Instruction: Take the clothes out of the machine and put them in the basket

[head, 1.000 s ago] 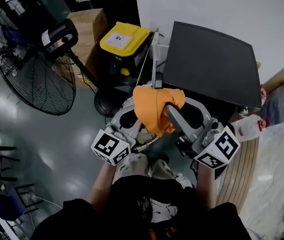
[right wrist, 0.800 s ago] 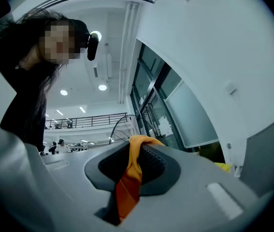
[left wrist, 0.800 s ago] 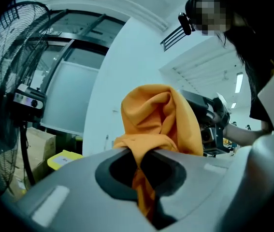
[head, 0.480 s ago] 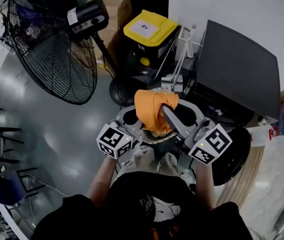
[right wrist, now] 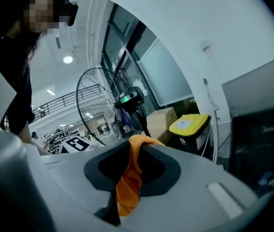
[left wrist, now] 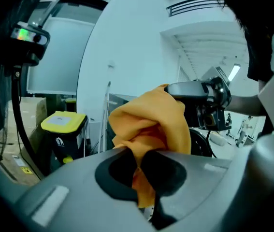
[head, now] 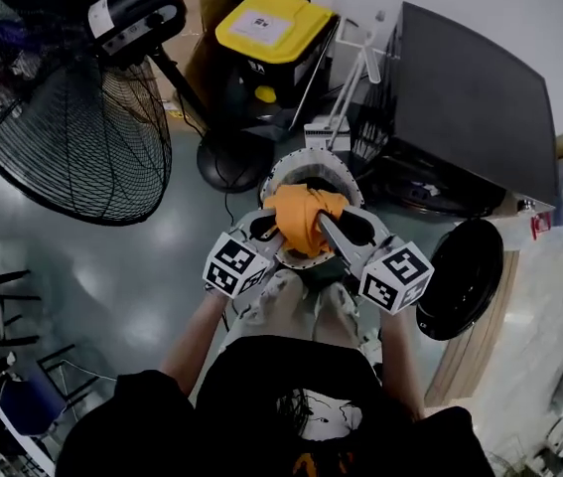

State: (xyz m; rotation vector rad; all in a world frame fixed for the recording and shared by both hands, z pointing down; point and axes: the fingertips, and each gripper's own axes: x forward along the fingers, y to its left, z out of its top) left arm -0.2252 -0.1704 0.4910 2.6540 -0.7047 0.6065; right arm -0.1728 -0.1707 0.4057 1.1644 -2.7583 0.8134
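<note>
An orange cloth (head: 303,215) hangs bunched between both grippers, just above a round white basket (head: 306,161) on the floor. My left gripper (head: 279,231) is shut on its left side and my right gripper (head: 325,223) is shut on its right side. In the left gripper view the orange cloth (left wrist: 151,124) bulges out of the left gripper (left wrist: 137,159), with the right gripper (left wrist: 199,100) behind it. The right gripper view shows a strip of the cloth (right wrist: 128,178) pinched in the right gripper (right wrist: 133,154). The dark machine (head: 470,87) stands at the right, its round door (head: 460,278) swung open.
A large floor fan (head: 53,117) stands at the left, its base near the basket. A black bin with a yellow lid (head: 266,28) sits behind the basket, beside a white rack (head: 355,58). The person's knees (head: 296,306) are just below the grippers.
Both grippers have come down and forward with the orange cloth, from in front of the machine to just above the basket. The machine's open door has come into view.
</note>
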